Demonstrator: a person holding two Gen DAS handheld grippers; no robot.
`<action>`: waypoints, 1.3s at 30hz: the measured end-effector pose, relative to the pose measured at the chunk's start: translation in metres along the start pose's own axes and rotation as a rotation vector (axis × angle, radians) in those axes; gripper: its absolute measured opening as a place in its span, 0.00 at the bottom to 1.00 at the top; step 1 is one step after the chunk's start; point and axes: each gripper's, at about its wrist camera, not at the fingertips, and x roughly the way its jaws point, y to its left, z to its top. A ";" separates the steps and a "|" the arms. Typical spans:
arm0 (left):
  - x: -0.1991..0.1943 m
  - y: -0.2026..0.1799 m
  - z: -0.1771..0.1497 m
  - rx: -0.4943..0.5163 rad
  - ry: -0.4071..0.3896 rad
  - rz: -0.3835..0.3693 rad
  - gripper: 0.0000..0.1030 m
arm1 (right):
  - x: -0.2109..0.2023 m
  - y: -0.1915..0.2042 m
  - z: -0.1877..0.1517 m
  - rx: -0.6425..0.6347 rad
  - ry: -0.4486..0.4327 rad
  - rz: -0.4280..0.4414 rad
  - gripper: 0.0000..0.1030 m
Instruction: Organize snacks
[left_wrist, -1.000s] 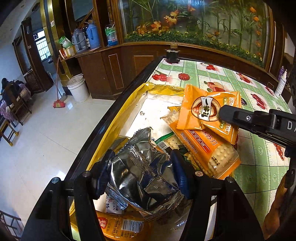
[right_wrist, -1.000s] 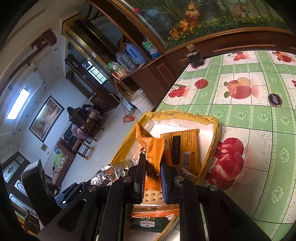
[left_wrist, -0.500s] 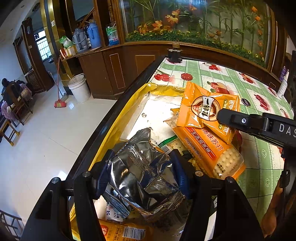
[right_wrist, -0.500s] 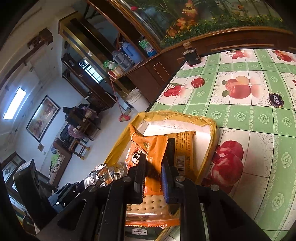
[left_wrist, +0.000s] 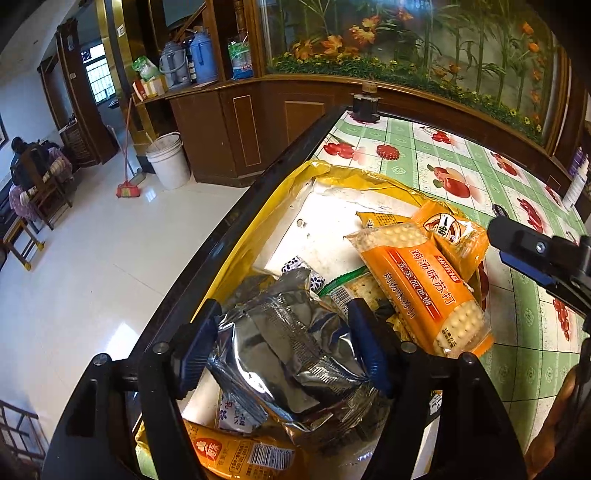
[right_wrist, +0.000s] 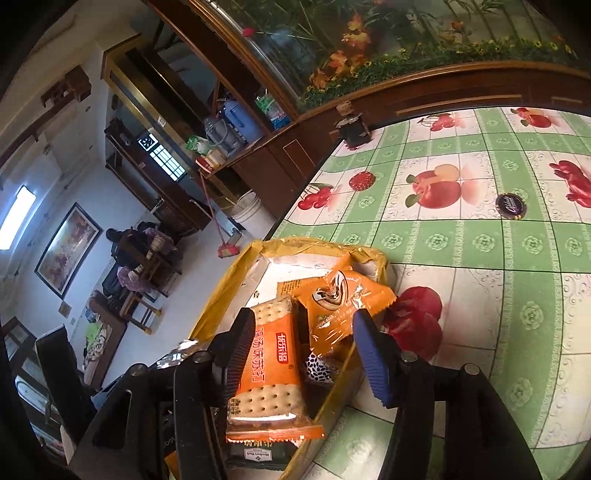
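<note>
Looking along the left gripper (left_wrist: 284, 343), the left wrist view shows a crumpled silver foil snack packet (left_wrist: 284, 350) between the blue pads; the jaws have just been opening, and whether the pads still press the foil cannot be told. The packet sits over other snacks inside a yellow-walled box (left_wrist: 258, 221) at the edge of the counter (left_wrist: 517, 332), which carries a green fruit-print cloth. An orange soda-cracker pack (left_wrist: 424, 284) lies tilted in the box to the right, partly overlapping a smaller orange pouch (left_wrist: 454, 236). One finger of the right gripper (left_wrist: 535, 254) enters from the right edge.

The right wrist view shows the right gripper (right_wrist: 299, 354) with jaws apart, having just been opening. The cracker pack (right_wrist: 269, 369) lies against the left pad, clear of the right one. The orange pouch (right_wrist: 340, 306) rests beyond it against the box's (right_wrist: 221, 295) right wall.
</note>
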 end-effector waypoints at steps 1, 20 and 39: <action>-0.002 -0.001 -0.001 0.002 -0.001 -0.002 0.69 | -0.002 0.000 -0.001 0.001 -0.001 0.006 0.57; -0.083 -0.009 -0.052 0.088 -0.131 -0.011 0.80 | -0.083 0.029 -0.058 -0.261 -0.005 -0.006 0.75; -0.150 0.015 -0.114 0.025 -0.220 -0.042 0.80 | -0.117 0.075 -0.114 -0.682 0.066 0.084 0.83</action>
